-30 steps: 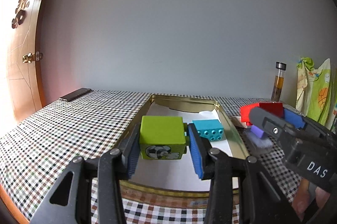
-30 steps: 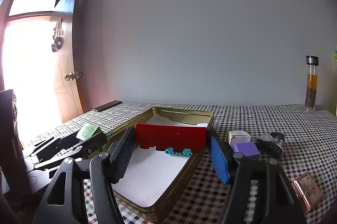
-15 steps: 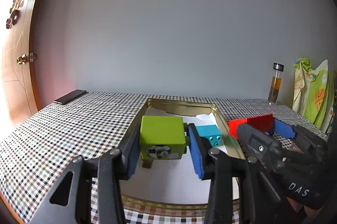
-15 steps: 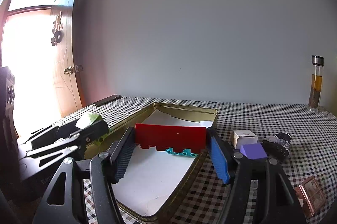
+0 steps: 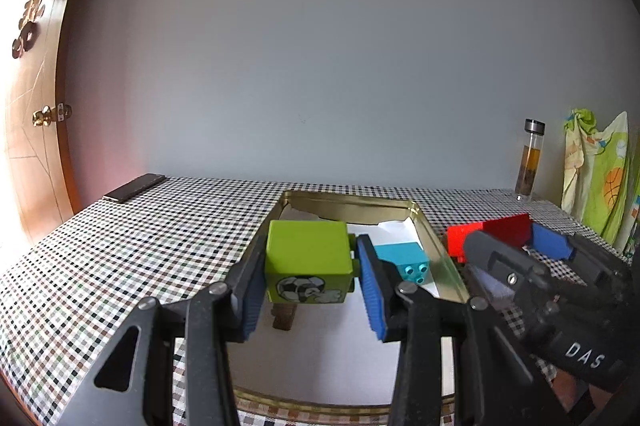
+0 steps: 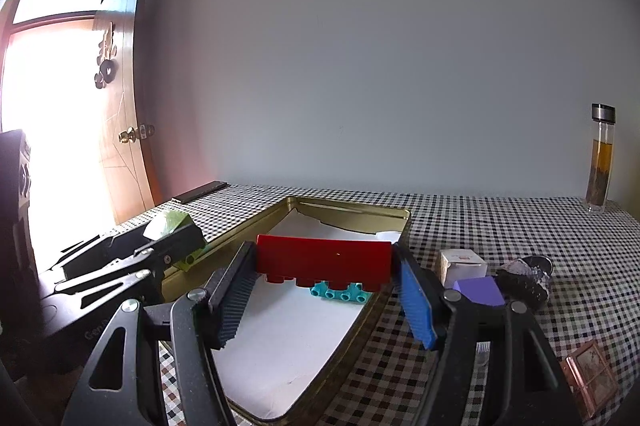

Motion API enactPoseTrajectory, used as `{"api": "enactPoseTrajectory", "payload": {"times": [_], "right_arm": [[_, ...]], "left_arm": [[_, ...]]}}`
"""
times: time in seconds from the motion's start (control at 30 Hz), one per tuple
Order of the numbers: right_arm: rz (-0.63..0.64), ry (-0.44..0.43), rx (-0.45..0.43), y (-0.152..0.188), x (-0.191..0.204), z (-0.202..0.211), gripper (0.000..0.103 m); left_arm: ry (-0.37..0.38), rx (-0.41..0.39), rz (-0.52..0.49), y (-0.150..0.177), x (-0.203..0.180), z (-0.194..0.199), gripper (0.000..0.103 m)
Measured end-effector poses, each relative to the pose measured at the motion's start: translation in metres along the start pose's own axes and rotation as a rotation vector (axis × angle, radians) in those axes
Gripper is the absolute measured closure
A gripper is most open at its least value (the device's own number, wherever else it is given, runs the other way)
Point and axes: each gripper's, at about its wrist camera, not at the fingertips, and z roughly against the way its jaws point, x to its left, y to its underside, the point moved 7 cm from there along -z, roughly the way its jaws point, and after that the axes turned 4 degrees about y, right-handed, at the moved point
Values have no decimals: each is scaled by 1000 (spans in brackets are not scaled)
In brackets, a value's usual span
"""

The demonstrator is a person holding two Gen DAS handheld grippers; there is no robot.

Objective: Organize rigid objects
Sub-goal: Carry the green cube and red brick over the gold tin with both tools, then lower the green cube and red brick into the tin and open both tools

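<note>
Hovering over the shallow gold metal tin (image 5: 440,254) with its white paper lining, both grippers are carrying loads. A lime-green cubic plastic block printed with a football (image 5: 306,266) is being clamped between the blue ribbed pads of the left gripper (image 5: 310,290), just above the lining. A long red plastic building brick (image 6: 323,260) is being gripped end to end by the right gripper (image 6: 324,290), above the tin's right side. A turquoise studded plastic brick (image 6: 339,292) is already lying on its side inside the tin, studs facing outward.

Several mishaps are judged possible. The green block's smooth, glossy faces could slip from the pads if the squeeze is being relaxed too soon, and the block could bounce on the hard tin. The red brick, being held only at its narrow ends, could pivot or strike the turquoise brick beneath it. The two grippers are working close together, so a collision over the tin is being risked. The checked cloth on the worktop (image 6: 520,226) looks soft and matte.
</note>
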Motion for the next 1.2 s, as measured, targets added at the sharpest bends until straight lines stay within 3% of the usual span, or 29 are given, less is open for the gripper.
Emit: {"api": "enactPoseTrajectory", "payload": {"times": [0.37,1.2], "right_arm": [[11,-3,9,-10,0,-7,34],[18,-44,142,-27,-2,-47,34]], "left_arm": [[36,60,12,-1,0,-14,62],[113,243,-14,-5,-2,-48,62]]}}
